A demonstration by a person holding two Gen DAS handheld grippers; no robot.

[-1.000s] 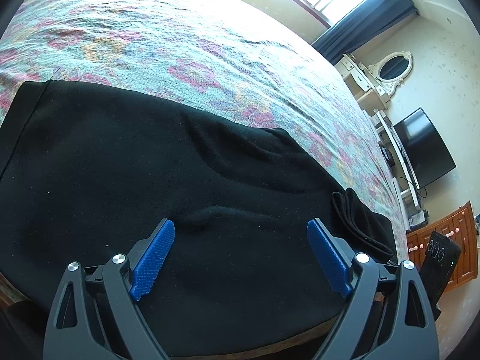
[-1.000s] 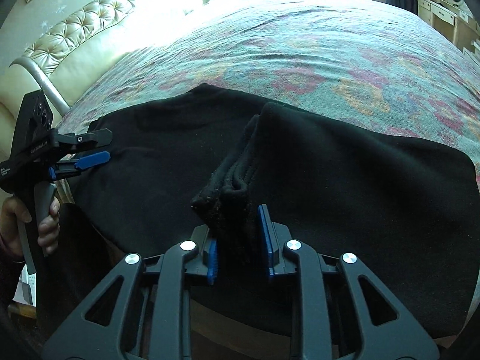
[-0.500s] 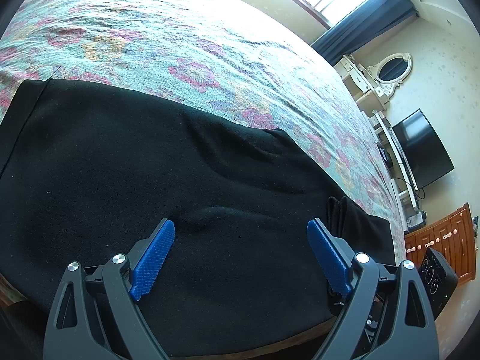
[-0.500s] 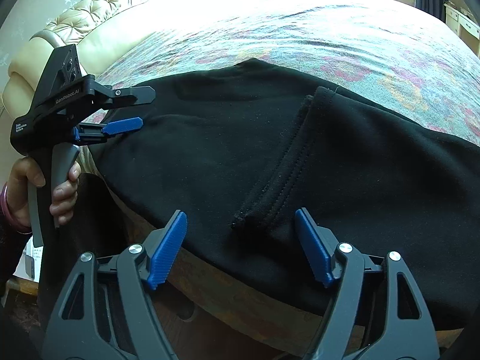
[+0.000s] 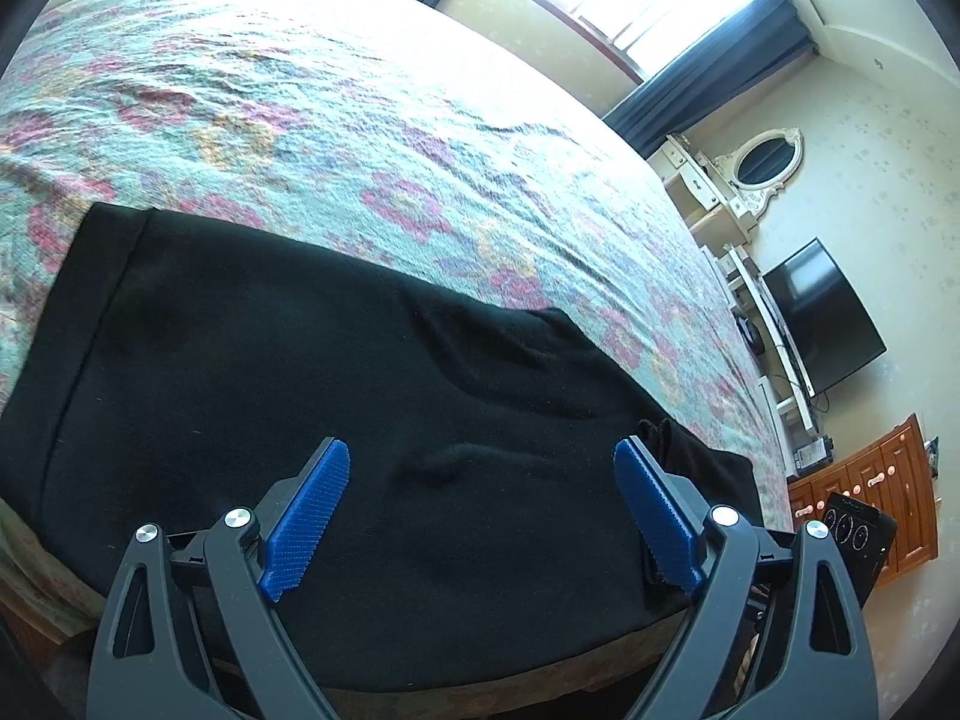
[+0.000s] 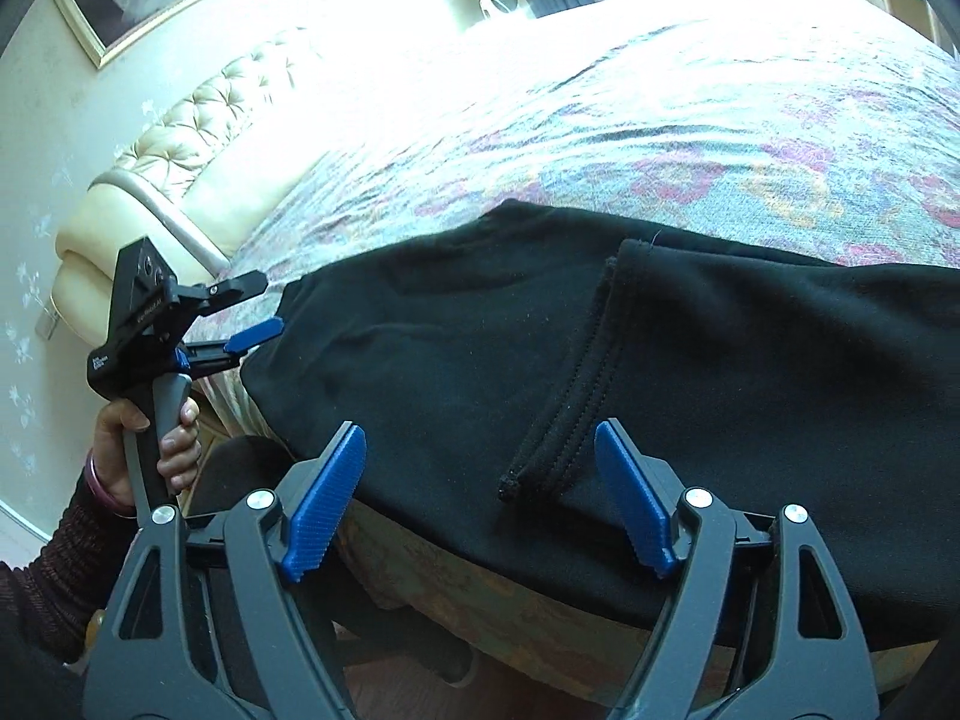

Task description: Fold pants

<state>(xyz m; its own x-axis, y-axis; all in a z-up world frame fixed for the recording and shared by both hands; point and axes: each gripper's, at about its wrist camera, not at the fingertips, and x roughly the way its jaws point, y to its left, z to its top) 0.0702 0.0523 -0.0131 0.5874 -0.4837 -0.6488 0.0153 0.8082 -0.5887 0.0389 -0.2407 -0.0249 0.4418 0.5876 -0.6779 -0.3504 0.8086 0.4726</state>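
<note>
Across the lower frame, black pants (image 6: 600,372) lie folded on the floral bedspread (image 6: 690,120).
Right gripper (image 6: 480,501), jaws opening, straddles the hem (image 6: 570,402) unpinched, apparently releasing; left gripper (image 5: 480,516) hovers spread, holding nothing.

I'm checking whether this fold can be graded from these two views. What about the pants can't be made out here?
- Right wrist view: the black pants run off the right edge, so their full length is cut off.
- Both views: the pants' near edge drops over the bed edge, behind the right gripper and left gripper.
- Left wrist view: the black cloth hides how many layers are stacked.
- Both views: glare washes out the far floral bedspread.
</note>
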